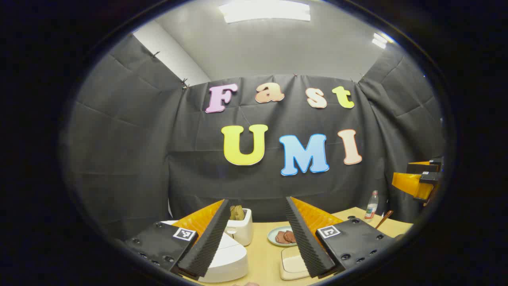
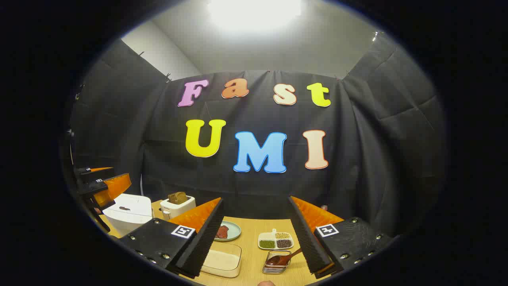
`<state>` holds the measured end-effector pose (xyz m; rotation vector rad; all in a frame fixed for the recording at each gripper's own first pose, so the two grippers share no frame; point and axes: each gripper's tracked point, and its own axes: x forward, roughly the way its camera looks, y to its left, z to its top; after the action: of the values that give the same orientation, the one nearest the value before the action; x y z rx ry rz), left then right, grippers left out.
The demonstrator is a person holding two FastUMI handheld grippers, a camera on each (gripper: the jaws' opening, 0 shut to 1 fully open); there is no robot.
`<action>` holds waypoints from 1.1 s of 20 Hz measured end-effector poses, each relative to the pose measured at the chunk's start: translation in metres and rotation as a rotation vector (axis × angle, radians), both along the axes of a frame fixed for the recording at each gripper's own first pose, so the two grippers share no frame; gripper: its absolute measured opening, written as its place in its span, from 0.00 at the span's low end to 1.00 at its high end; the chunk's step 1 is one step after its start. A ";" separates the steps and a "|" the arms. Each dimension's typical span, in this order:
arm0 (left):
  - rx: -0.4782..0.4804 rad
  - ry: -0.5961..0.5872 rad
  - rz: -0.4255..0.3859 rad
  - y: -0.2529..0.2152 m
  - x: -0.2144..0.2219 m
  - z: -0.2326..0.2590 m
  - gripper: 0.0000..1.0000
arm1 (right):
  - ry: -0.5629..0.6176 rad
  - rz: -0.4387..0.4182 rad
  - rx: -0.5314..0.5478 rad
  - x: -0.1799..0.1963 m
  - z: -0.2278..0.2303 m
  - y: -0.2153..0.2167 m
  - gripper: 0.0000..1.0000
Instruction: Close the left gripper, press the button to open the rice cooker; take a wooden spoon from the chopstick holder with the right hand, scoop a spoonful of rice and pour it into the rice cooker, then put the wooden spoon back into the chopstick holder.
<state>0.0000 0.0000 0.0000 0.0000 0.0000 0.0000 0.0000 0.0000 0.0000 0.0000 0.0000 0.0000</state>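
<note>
Left gripper view: my left gripper point(image 1: 258, 238) hangs above the near edge of the wooden table point(image 1: 264, 254), fingers spread wide with nothing between them. Under its left finger I see the white rice cooker point(image 1: 228, 262), lid down, with a white toaster point(image 1: 242, 228) holding bread just behind it. A plate of meat slices point(image 1: 282, 236) and a clear container of rice point(image 1: 293, 265) lie in the gap. A bottle point(image 1: 372, 204) stands near the far right corner of the table.

In the right gripper view, my right gripper point(image 2: 258, 238) is also spread and empty, held above the table. The wooden spoon point(image 2: 285, 258) leans in the chopstick holder point(image 2: 276, 265), just beside the right finger. A divided dish of beans point(image 2: 276, 240) sits behind it. Bare table shows between the rice container and the holder. At the left edge, the other gripper hovers over the cooker.
</note>
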 end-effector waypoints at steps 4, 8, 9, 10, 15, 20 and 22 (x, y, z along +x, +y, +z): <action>0.020 -0.010 0.006 0.001 0.000 0.002 1.00 | -0.001 -0.002 -0.001 0.002 0.000 -0.001 0.95; 0.022 -0.012 0.010 0.001 0.003 0.004 1.00 | 0.001 -0.001 0.001 0.005 -0.002 -0.001 0.95; 0.021 -0.013 0.010 0.001 0.003 0.004 1.00 | 0.000 -0.001 0.002 0.003 -0.002 -0.001 0.95; 0.021 -0.013 0.011 0.001 0.004 0.004 1.00 | 0.000 -0.002 0.002 0.004 -0.002 -0.002 0.95; 0.024 -0.011 0.028 0.006 0.005 0.004 0.96 | 0.008 -0.007 0.010 0.007 -0.005 -0.003 0.95; 0.008 -0.008 0.059 0.017 0.007 0.001 1.00 | 0.007 -0.011 0.009 0.006 -0.006 -0.006 0.95; -0.007 -0.005 0.059 0.018 0.007 0.000 0.95 | 0.006 -0.012 0.005 0.006 -0.007 -0.006 0.95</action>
<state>0.0075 0.0177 0.0000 -0.0071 -0.0054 0.0585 0.0062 -0.0062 -0.0070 0.0054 0.0065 -0.0116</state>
